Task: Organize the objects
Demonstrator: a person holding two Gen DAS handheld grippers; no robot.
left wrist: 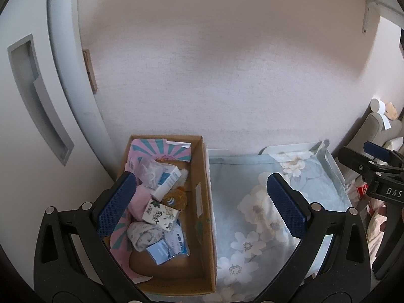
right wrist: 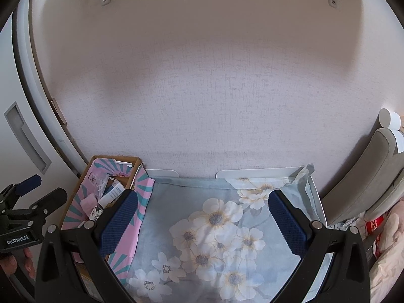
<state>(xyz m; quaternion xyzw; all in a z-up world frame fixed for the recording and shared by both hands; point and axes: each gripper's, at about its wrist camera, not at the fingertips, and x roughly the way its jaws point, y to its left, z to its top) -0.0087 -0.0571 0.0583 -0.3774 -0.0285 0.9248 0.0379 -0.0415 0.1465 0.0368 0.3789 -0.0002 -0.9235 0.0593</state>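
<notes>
Hovering with jaws wide, holding nothing: left gripper [left wrist: 202,199] above cardboard box [left wrist: 204,227] of small packages, right gripper [right wrist: 202,217] above floral cloth [right wrist: 214,227].

Left tool [left wrist: 202,202] (jaws apart) above cluttered cardboard box [left wrist: 202,252].

The black plastic left gripper [right wrist: 38,197], at nine o'clock in the right wrist view, says "GenRobot.AI". The black plastic right gripper [left wrist: 378,161], at three o'clock in the left wrist view, shows "DAS".

Pale textured wall [right wrist: 202,101], white door [left wrist: 30,126] (recessed handle)
</notes>
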